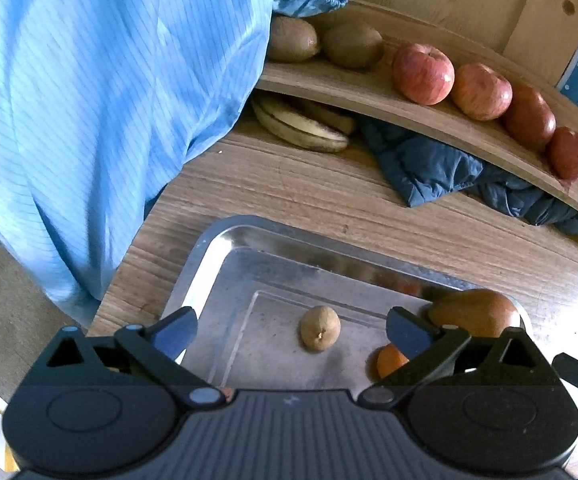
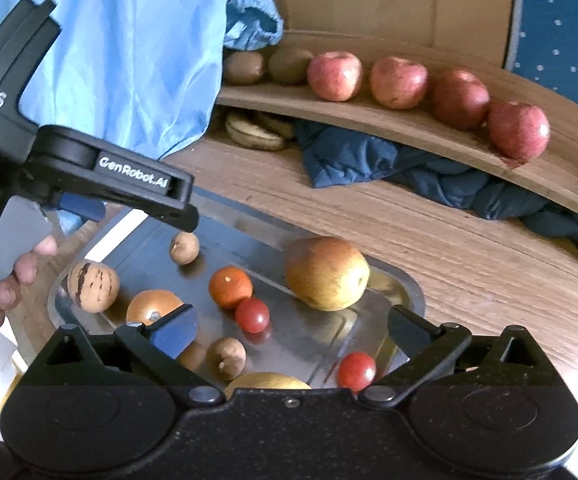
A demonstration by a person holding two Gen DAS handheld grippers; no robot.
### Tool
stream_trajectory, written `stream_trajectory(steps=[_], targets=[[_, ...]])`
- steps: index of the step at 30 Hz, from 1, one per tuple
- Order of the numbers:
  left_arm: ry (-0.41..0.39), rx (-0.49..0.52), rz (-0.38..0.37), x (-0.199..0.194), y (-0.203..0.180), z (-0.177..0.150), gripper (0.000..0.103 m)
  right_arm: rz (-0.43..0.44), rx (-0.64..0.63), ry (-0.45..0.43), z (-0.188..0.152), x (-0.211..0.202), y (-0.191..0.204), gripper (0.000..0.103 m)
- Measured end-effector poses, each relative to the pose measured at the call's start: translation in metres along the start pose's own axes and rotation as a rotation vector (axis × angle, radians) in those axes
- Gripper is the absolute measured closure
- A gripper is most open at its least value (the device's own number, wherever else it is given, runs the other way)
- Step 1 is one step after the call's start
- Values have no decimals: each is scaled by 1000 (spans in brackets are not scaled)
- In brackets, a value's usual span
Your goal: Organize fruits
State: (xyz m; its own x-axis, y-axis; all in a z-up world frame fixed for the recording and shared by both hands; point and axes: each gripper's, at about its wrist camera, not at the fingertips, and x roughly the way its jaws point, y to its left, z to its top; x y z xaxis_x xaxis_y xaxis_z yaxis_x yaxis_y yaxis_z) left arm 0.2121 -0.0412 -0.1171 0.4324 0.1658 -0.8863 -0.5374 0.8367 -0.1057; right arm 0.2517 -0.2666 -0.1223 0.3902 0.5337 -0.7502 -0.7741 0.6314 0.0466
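A steel tray (image 1: 225, 264) (image 2: 405, 292) lies on the wooden table. In the left wrist view my left gripper (image 1: 291, 330) is open above a small brown fruit (image 1: 320, 327), with a pear (image 1: 477, 312) and an orange fruit (image 1: 389, 360) at the right. In the right wrist view my right gripper (image 2: 293, 330) hangs open over the tray, above a pear (image 2: 327, 272), an orange fruit (image 2: 230, 286), two cherry tomatoes (image 2: 252, 315) (image 2: 356, 370), a small brown fruit (image 2: 226, 357) and others. The left gripper's body (image 2: 101, 172) shows at the left. Apples (image 1: 423, 73) (image 2: 335, 76) and kiwis (image 1: 353, 45) (image 2: 289, 65) line the curved shelf.
Bananas (image 1: 301, 122) (image 2: 255, 130) and a dark blue cloth (image 1: 429, 168) (image 2: 369, 156) lie under the wooden shelf (image 1: 369, 92) (image 2: 409, 120). A person's light blue sleeve (image 1: 109, 100) (image 2: 129, 40) fills the upper left. A hand (image 2: 9, 276) grips the left gripper's handle.
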Motion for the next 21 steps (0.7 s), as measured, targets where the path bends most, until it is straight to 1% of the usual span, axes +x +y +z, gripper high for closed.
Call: stream_trajectory(steps=[10,21], targets=[[-25,4,5,-14,-2,-10,1,-27,19,-47,-8,-21,-3,1],[-58,6,27,-38,-6,-31,1,-58,53,-99,-26,-47,-3,1]])
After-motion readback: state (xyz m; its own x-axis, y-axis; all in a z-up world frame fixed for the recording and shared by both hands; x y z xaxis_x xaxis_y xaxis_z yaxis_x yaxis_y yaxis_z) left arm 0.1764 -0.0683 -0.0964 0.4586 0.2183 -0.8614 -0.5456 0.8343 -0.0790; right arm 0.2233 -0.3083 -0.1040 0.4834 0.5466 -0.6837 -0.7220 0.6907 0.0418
